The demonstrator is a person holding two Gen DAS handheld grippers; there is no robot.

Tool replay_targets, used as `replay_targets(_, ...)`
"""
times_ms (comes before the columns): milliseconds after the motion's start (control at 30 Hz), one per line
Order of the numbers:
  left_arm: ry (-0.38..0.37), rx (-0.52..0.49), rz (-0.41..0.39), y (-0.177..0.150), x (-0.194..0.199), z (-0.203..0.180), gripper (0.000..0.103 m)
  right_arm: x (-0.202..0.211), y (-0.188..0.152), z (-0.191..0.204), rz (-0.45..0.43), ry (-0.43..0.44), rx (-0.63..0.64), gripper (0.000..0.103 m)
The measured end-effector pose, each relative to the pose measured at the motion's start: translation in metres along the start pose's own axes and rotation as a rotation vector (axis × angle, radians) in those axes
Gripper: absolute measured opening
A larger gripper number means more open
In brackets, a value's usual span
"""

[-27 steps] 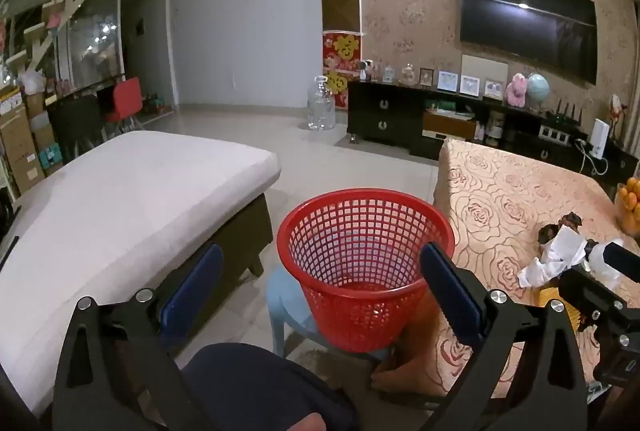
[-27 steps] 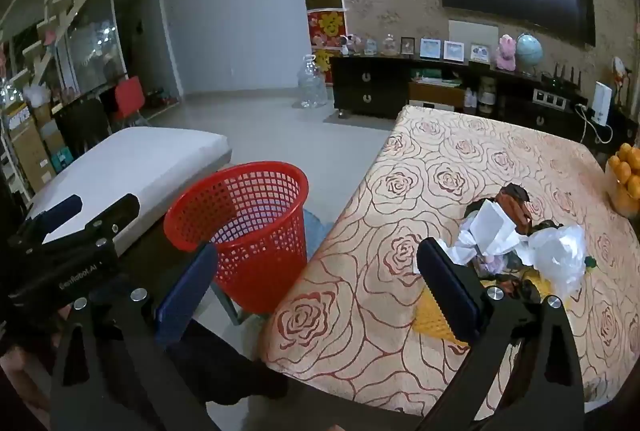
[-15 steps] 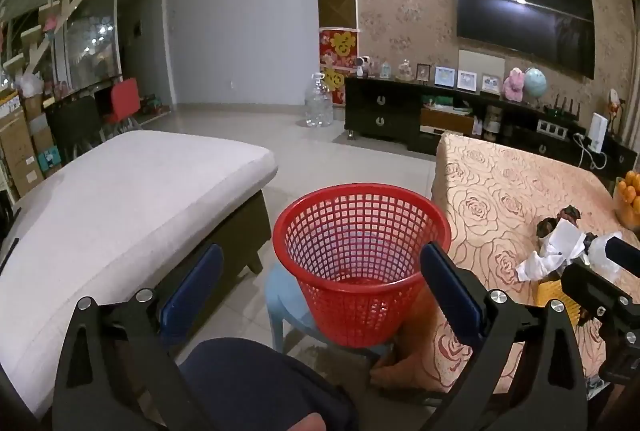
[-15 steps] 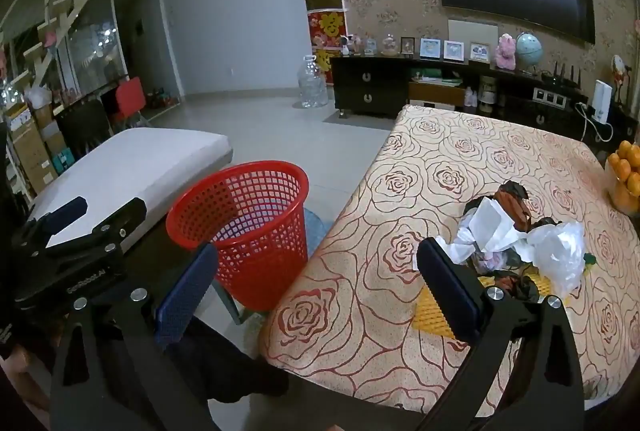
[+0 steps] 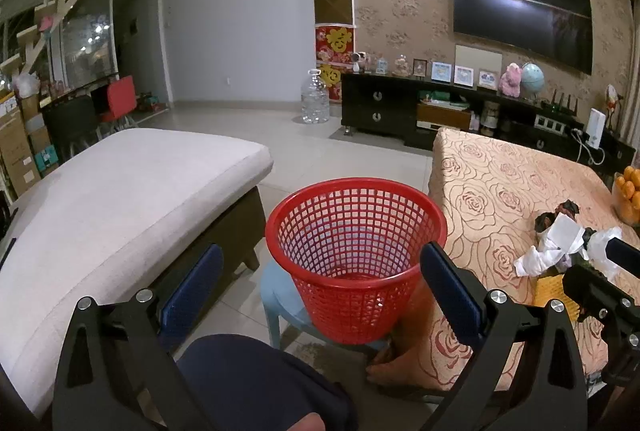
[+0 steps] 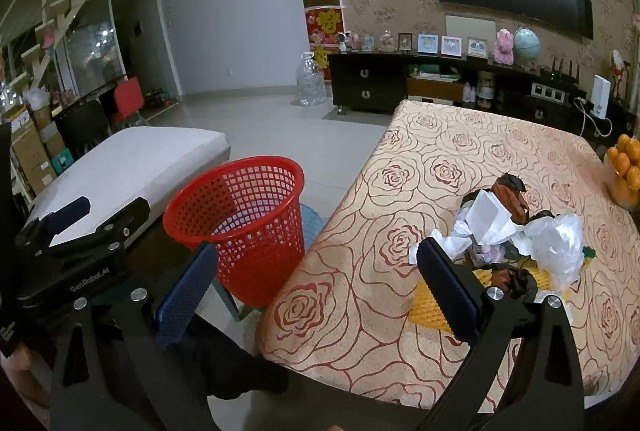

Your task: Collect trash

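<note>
Upright red basket (image 5: 355, 255), mouth upward; both grippers (image 5: 320, 295) (image 6: 316, 287) spread apart, empty.

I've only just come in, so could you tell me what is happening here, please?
A person holds a claw in each hand, about to collect trash. Both the left claw and the right claw are open and hold nothing. The trash, crumpled paper, plastic and dark scraps, lies in a heap on the table, untouched. A red basket stands on a blue stool beside the table and looks empty. Nothing has been binned yet.
</note>
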State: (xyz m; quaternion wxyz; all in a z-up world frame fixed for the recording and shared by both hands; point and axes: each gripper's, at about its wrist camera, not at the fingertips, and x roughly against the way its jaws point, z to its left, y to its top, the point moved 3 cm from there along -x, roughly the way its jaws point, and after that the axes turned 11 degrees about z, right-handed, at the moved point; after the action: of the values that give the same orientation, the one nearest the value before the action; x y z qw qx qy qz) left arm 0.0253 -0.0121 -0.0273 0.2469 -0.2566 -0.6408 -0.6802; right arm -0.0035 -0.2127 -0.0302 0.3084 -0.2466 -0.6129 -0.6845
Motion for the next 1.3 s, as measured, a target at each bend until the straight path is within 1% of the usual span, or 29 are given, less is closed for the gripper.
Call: replay_targets(1300,-0.001,0.0,0.002,0.002,0.0011,0.0009,0.095,-0.0006,-0.0018,0.006,0.0,0.011,0.013,0.097)
